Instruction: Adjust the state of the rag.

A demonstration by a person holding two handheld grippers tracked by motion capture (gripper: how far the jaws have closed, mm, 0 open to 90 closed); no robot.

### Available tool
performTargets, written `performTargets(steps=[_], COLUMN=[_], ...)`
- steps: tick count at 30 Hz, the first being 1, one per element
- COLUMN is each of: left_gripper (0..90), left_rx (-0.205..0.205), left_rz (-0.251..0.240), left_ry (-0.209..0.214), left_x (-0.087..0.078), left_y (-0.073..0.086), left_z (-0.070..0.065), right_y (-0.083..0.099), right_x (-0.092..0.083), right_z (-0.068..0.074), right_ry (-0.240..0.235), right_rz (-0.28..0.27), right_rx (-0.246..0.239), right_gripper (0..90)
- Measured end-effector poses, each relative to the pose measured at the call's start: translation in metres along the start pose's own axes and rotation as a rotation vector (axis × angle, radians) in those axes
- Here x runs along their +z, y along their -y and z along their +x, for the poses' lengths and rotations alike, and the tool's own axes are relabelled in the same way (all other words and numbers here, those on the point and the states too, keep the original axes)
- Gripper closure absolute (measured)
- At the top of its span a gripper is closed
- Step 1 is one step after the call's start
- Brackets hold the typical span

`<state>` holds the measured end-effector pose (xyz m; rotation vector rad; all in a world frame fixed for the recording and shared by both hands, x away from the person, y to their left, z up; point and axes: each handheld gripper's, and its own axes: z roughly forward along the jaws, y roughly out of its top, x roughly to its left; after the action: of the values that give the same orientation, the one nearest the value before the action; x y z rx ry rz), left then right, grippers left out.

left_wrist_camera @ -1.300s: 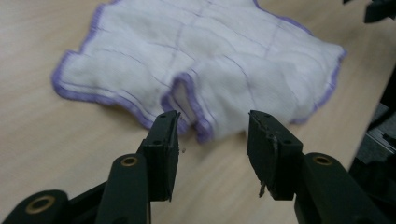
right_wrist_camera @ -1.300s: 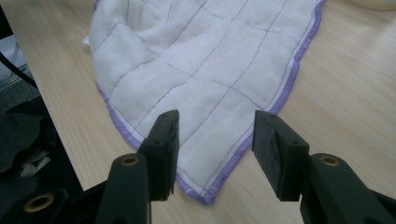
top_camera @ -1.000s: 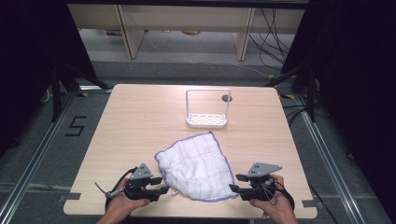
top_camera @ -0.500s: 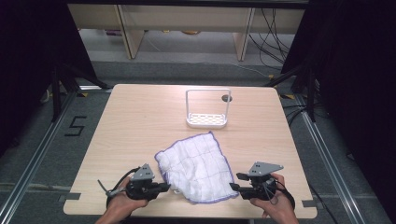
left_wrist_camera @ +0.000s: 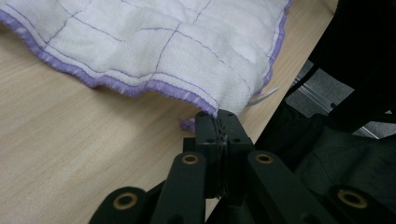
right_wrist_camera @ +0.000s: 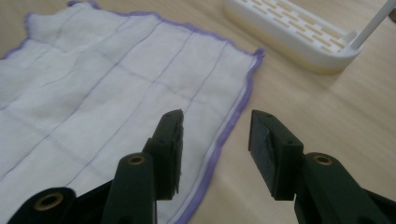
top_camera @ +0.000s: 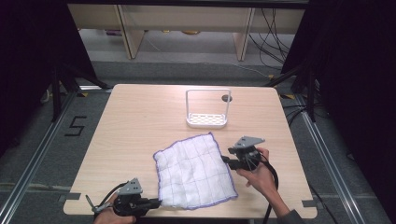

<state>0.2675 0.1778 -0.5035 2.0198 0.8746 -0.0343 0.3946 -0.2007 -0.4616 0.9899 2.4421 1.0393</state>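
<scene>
At the near edge of the table [top_camera: 135, 121], we see the left gripper [left_wrist_camera: 218, 122] with its jaws pressed together on the near left corner of the cloth [top_camera: 194, 170], pinching the purple hem. The cloth lies spread flat in the near middle of the table, white with a purple grid, its long axis running from near to far and leaning a little toward the right. Farther off, at the cloth's right edge, the right gripper [right_wrist_camera: 215, 135] hovers with jaws wide apart, straddling the hem and holding nothing. Beyond the cloth, well apart from it, a white rack [top_camera: 208, 108] stands upright toward the far side.
</scene>
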Motion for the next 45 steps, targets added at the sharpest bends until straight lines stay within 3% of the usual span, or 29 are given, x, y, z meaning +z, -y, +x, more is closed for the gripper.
performTargets(steps=[2, 5, 11, 15, 18, 24, 27, 29, 30, 31, 32, 35, 36, 37, 38, 40, 42, 43, 44, 45], left_gripper=[87.7, 87.4, 87.1, 86.6, 86.4, 86.1, 85.9, 85.9, 86.1, 86.3, 86.6, 87.7, 88.2, 88.2, 88.3, 88.3, 88.3, 88.3, 88.4, 88.5], left_rx=[0.028, 0.036, 0.045, 0.045, 0.059, 0.07, 0.065, 0.085, 0.063, 0.071, 0.073, 0.102, 0.081, 0.081, 0.109, 0.096, 0.095, 0.122, 0.092, 0.105], left_rz=[0.004, -0.005, 0.002, -0.002, 0.013, 0.02, 0.012, 0.019, 0.019, 0.013, 0.012, 0.027, 0.004, 0.004, 0.028, 0.015, 0.018, 0.042, 0.015, 0.021], left_ry=[-0.007, -0.012, -0.02, -0.023, -0.033, -0.045, -0.045, -0.044, -0.046, -0.045, -0.043, -0.045, -0.031, -0.031, -0.043, -0.035, -0.035, -0.044, -0.033, -0.036], left_x=[-0.002, -0.001, -0.001, 0.001, 0.001, 0.001, 0.0, -0.001, -0.001, -0.001, -0.001, -0.002, 0.0, 0.0, 0.0, 0.002, 0.003, 0.002, 0.003, 0.002], left_y=[-0.001, 0.0, 0.0, 0.0, 0.001, 0.0, 0.001, 0.0, 0.001, 0.001, 0.001, 0.0, 0.0, 0.0, -0.003, -0.003, -0.003, -0.003, -0.002, -0.003], left_z=[0.0, 0.0, -0.001, -0.002, -0.002, -0.003, -0.002, -0.002, -0.003, -0.003, -0.003, -0.002, -0.005, -0.005, -0.004, -0.006, -0.007, -0.005, -0.007, -0.007], right_y=[-0.009, -0.019, -0.036, -0.044, -0.049, -0.059, -0.06, -0.059, -0.057, -0.057, -0.057, -0.055, -0.054, -0.054, -0.051, -0.047, -0.044, -0.044, -0.045, -0.046], right_x=[0.011, 0.024, 0.056, 0.075, 0.086, 0.104, 0.112, 0.113, 0.114, 0.112, 0.109, 0.097, 0.09, 0.09, 0.079, 0.071, 0.071, 0.073, 0.076, 0.08], right_z=[-0.008, -0.018, -0.032, -0.034, -0.035, -0.036, -0.039, -0.041, -0.042, -0.045, -0.045, -0.047, -0.05, -0.05, -0.055, -0.061, -0.064, -0.064, -0.063, -0.06], right_ry=[0.02, 0.031, 0.049, 0.042, 0.037, 0.044, 0.039, 0.034, 0.024, 0.012, 0.005, 0.024, 0.03, 0.03, 0.037, 0.024, 0.012, 0.019, 0.012, 0.01], right_rz=[0.01, 0.017, 0.052, 0.097, 0.079, 0.123, 0.142, 0.151, 0.134, 0.136, 0.15, 0.11, 0.113, 0.113, 0.087, 0.069, 0.024, 0.031, 0.029, 0.031], right_rx=[0.001, 0.019, 0.005, 0.054, 0.036, 0.052, 0.041, 0.045, 0.069, 0.06, 0.084, 0.074, 0.069, 0.069, 0.085, 0.092, 0.128, 0.121, 0.118, 0.139], right_gripper=[57.1, 58.7, 59.8, 61.7, 63.9, 66.4, 74.8, 84.3, 87.5, 89.9, 90.0, 90.0, 90.0, 90.0, 90.0, 90.0, 87.1, 85.4, 82.0, 76.6])
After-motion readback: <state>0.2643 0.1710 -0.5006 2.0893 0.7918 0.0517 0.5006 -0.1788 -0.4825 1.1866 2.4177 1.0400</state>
